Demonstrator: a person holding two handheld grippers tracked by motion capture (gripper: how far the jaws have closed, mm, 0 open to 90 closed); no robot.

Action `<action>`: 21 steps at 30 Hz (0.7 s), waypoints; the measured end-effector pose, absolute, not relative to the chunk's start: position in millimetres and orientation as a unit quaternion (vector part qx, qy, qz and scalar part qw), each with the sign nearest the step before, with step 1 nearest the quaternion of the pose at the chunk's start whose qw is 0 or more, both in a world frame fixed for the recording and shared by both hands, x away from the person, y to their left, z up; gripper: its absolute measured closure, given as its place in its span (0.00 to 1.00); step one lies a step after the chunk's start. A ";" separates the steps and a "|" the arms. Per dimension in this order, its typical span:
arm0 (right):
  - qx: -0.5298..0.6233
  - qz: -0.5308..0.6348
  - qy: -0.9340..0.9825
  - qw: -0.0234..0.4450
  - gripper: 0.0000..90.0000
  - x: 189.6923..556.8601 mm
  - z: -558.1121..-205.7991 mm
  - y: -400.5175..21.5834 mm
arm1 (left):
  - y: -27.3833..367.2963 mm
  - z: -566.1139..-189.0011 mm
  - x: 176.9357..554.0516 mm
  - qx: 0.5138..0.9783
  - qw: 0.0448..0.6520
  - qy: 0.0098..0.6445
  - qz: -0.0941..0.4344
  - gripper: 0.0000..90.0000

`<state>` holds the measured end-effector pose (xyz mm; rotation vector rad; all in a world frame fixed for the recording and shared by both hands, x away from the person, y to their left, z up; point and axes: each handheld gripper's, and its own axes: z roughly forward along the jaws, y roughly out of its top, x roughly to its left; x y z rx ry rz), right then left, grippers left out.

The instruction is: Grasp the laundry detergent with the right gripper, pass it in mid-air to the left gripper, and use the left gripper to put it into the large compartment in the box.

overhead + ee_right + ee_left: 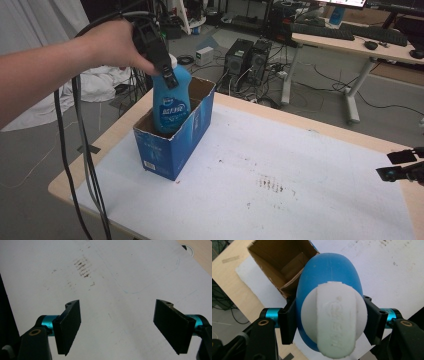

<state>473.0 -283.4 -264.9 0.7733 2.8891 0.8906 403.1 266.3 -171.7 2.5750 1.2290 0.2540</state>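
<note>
A blue bottle (171,106) with a white cap (335,322) stands partly down in an open blue cardboard box (167,150) at the table's left side. My left gripper (165,65) is shut on the bottle near its top, one jaw on each side. The left gripper view looks straight down on the blue bottle (328,277), with the brown inside of the box (279,262) behind it. My right gripper (400,165) hovers at the table's right edge, open, with nothing between its jaws. In the right gripper view the right gripper (117,325) looks down on the bare white mat (112,277).
A white mat (280,165) with dark smudges (272,185) covers most of the wooden table (65,182). Black cables (80,150) hang off the left gripper past the table's left edge. Computer towers (247,57) and another desk (350,42) stand farther back on the floor.
</note>
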 end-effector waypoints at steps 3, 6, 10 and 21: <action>0.247 0.287 0.926 0.013 0.24 472.4 -264.0 -285.7 | 267.3 -182.1 403.4 0.891 0.136 0.425 0.086 0.43; 0.251 0.287 0.925 0.014 0.24 471.8 -263.8 -288.3 | 268.4 -192.1 403.8 0.891 0.131 0.427 0.085 0.43; 0.253 0.287 0.924 0.016 0.24 470.9 -263.1 -290.9 | 270.7 -205.6 404.2 0.889 0.130 0.433 0.081 0.43; 0.259 0.287 0.922 0.019 0.24 470.2 -261.6 -294.8 | 271.8 -238.4 405.2 0.891 0.118 0.433 0.072 0.43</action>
